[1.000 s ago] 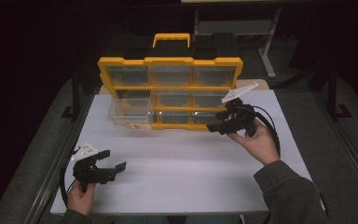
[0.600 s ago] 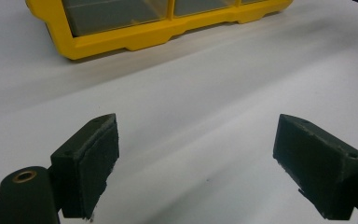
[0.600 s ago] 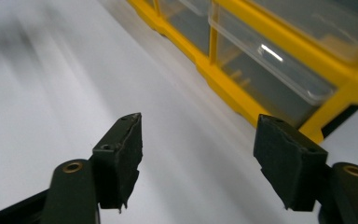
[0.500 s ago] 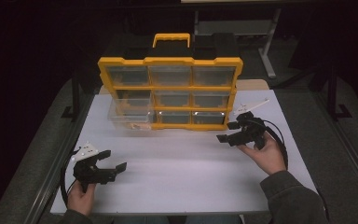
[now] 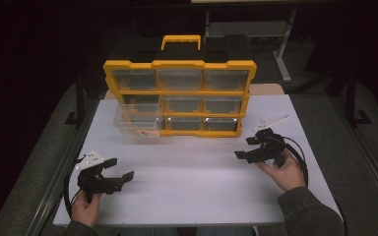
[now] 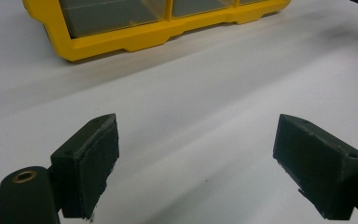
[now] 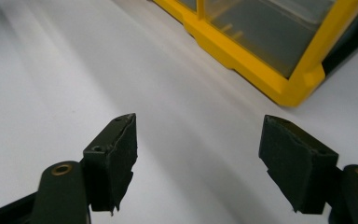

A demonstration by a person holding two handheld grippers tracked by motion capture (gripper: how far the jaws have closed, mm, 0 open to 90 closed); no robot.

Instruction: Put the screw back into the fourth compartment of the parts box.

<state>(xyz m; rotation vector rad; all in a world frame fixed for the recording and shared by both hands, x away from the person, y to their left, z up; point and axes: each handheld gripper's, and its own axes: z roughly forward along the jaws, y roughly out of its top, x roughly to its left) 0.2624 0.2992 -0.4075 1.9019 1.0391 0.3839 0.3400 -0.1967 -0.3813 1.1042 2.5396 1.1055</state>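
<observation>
Two tools, both empty, Sam! The left tool (image 5: 119, 168) sits low by the near left corner of the bench (image 5: 192, 196), jaws wide apart, nothing between them. And the right?

Same story, Jo. The right tool (image 5: 245, 147) is close to the right edge, and its jaws have just been opening, with only bare bench between the pads. Neither one touches the organizer (image 5: 179, 64).

And where's that organizer?

Standing upright at the middle of the far edge, yellow frame, carry handle (image 5: 181, 39) on top. One clear drawer (image 5: 133, 120), at the left end of the middle row, juts out of the frame; the rest look flush.

So how far along, do you reckon?

My read: a pause between moves, or the wrap-up. If closing everything is the aim, that one drawer is still left to push home. I can't see any contents from here.

What do the close views add?

The left gripper view looks past its pads (image 6: 93, 163) at the organizer's bottom yellow rim. The right gripper view catches a lower corner of the frame and clear drawer fronts. The sticking-out drawer and the hands, though, you read from the high view.
</observation>
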